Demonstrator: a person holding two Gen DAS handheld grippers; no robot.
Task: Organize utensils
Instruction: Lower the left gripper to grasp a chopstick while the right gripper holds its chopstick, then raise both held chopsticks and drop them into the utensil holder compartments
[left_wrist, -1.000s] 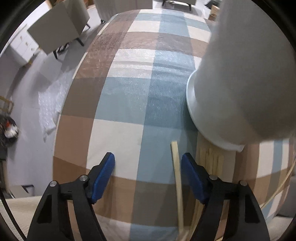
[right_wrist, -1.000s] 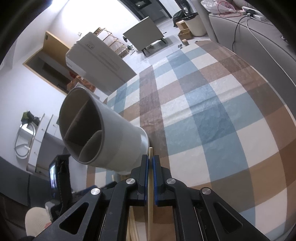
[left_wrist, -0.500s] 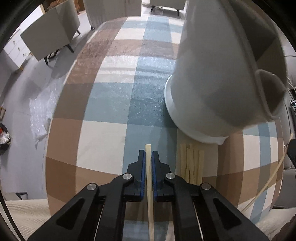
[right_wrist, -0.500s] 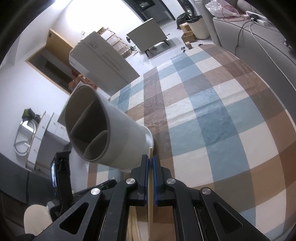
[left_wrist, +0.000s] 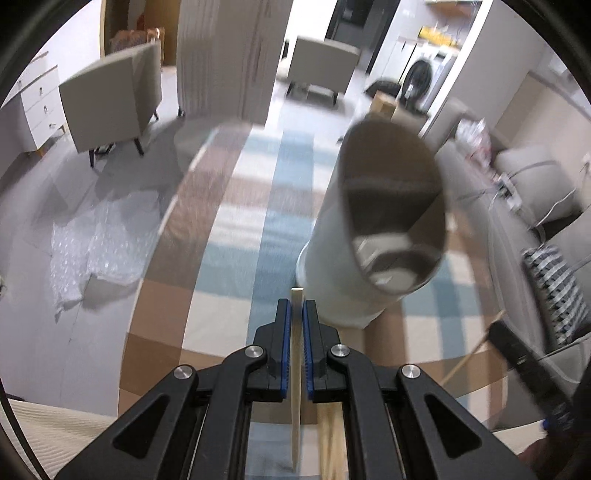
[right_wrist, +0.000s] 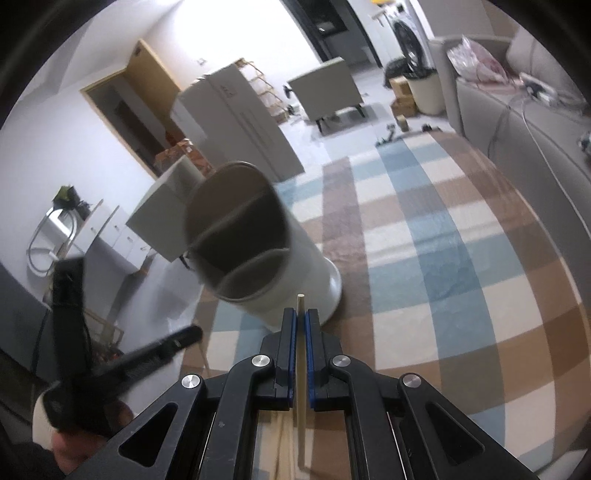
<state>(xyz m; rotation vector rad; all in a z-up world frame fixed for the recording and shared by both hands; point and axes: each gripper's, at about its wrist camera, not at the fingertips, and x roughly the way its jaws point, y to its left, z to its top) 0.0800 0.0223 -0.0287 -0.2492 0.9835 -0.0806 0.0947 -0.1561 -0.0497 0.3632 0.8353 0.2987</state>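
Each clenched on its own chopstick, the left gripper (left_wrist: 297, 314) holds its chopstick (left_wrist: 296, 373) with the white divided holder (left_wrist: 373, 236) far-right, while the right gripper (right_wrist: 300, 328) aims its chopstick (right_wrist: 300, 354) at that holder (right_wrist: 266, 251) far-left.

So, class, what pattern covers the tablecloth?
Blue, brown and cream checks on the tablecloth; right wrist view.

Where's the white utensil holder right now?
The utensil holder stands upright on the checked tablecloth, ahead and right of the left gripper in its view, ahead and left of the right gripper, both clamping chopsticks.
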